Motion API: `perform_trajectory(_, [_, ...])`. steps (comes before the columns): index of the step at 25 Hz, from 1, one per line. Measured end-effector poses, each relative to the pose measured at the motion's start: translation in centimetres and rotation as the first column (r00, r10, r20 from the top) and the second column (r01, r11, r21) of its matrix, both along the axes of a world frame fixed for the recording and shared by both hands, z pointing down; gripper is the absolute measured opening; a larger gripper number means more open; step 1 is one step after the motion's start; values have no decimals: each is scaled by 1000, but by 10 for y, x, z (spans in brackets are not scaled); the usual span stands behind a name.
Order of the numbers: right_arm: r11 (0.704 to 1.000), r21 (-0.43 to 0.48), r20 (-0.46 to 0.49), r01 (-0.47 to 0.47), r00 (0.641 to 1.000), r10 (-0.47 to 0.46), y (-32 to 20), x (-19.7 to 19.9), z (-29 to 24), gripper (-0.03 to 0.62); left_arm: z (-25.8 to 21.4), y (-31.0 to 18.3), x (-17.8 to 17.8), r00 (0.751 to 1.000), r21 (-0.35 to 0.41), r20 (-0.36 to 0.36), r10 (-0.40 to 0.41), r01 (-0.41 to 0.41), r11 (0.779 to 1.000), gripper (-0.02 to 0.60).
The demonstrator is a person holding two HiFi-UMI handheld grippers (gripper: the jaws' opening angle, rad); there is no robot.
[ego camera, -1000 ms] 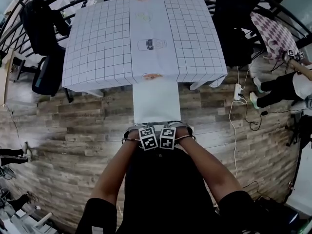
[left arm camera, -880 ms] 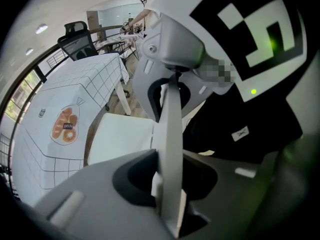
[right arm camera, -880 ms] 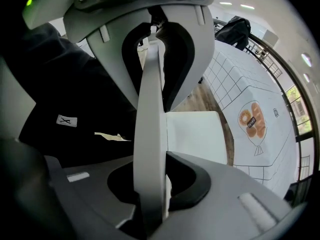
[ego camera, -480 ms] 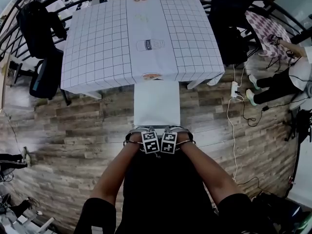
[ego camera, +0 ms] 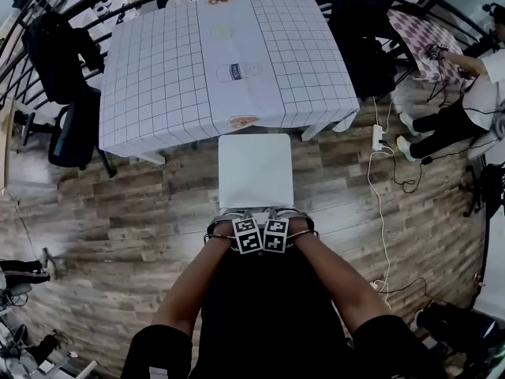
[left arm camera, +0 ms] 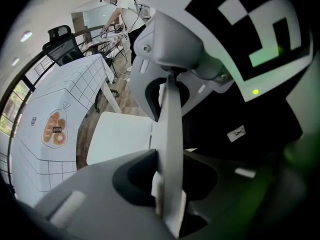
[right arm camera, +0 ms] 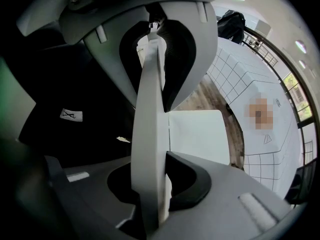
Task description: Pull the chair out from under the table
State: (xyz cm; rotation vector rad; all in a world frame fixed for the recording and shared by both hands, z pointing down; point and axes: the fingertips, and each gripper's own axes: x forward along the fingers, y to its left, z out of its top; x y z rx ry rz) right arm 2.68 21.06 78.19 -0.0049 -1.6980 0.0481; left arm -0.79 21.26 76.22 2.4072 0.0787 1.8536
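Chair (ego camera: 254, 168) gripped at backrest by left gripper (ego camera: 237, 215) and right gripper (ego camera: 282, 213)

Table (ego camera: 158, 77): far centre, on the floor (ego camera: 118, 204).
Chair (ego camera: 254, 168): just before the table's near edge.
Left tongs (ego camera: 239, 215), right tongs (ego camera: 278, 214): side by side, clamped on the chair's back.
Office chair (ego camera: 75, 125): left of the table.
Power strip (ego camera: 377, 136): on the floor, right of the table.
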Motion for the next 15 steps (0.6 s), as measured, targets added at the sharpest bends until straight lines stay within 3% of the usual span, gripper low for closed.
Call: perform_trajectory(15, [1000,-8,-16,18,1000,-19,57,1,0,74,0,59,1,999,-3,-14,-29,29,1000,94])
